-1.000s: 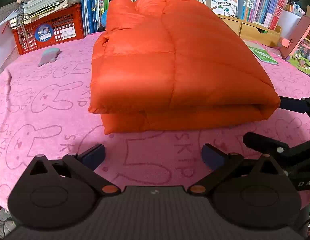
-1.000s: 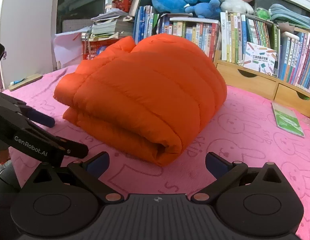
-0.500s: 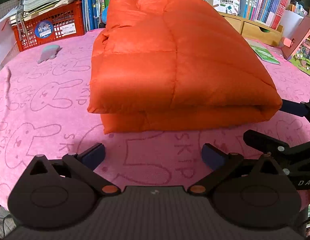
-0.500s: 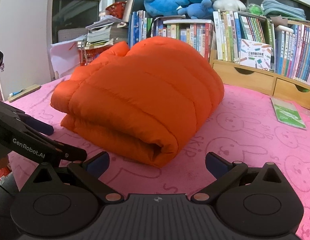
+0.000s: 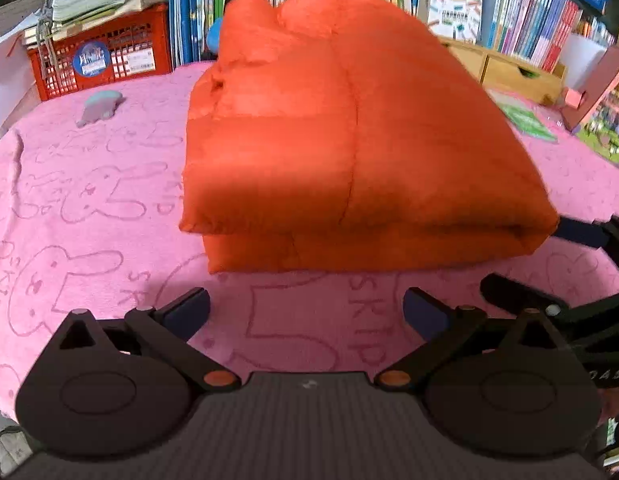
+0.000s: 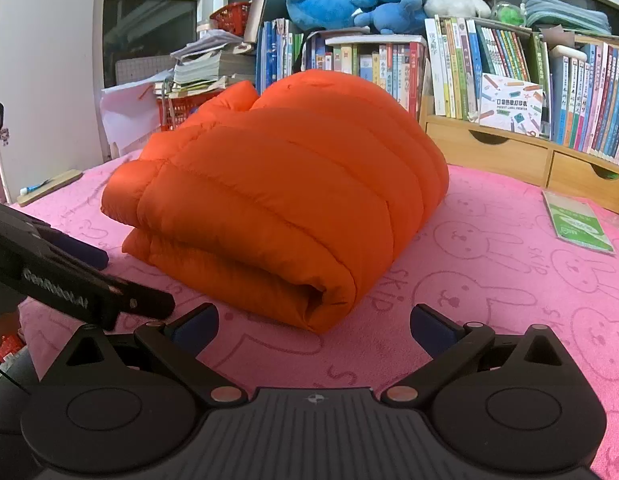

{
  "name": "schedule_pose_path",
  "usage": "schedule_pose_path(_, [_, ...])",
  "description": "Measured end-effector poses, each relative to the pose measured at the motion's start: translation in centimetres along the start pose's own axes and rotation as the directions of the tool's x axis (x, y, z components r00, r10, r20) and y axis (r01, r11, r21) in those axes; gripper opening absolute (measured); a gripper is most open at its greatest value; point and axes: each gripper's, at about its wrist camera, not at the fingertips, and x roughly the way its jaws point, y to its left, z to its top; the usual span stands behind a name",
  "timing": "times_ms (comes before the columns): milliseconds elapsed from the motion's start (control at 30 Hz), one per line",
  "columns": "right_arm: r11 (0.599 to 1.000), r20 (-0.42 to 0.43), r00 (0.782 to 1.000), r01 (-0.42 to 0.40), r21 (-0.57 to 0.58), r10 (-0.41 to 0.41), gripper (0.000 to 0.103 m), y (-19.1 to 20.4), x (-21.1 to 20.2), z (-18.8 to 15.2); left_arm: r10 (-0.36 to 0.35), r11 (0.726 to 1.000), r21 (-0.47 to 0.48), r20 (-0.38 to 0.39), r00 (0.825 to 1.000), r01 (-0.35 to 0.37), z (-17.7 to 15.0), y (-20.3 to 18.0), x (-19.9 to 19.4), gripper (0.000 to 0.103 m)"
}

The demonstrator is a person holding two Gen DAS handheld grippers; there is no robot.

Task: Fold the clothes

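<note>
The orange down jacket (image 5: 349,140) lies folded mid-desk. Both tongs, left gripper (image 5: 305,312) and right gripper (image 6: 314,322), released, have edged closer; folding looks finished

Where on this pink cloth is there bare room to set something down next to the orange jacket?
Bare cloth lies left of the jacket, between it and the small grey toy. On the other side there is room between the jacket and the green leaflet. The back is crowded: red crate, books, wooden drawers.
</note>
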Motion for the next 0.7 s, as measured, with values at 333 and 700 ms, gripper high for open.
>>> schedule_pose_path(333, [0.999,-0.008,1.000,-0.011,-0.040,0.011,0.103,0.5,0.2,0.1,0.037,0.998,0.056,0.035,0.999,-0.039,0.3,-0.6,-0.4,0.103])
schedule_pose_path(700, [0.998,0.013,0.999,-0.040,-0.053,0.041,0.103,1.0,0.5,1.0,0.053,0.998,0.043,0.039,0.998,-0.055,0.0,0.1,-0.3,0.103])
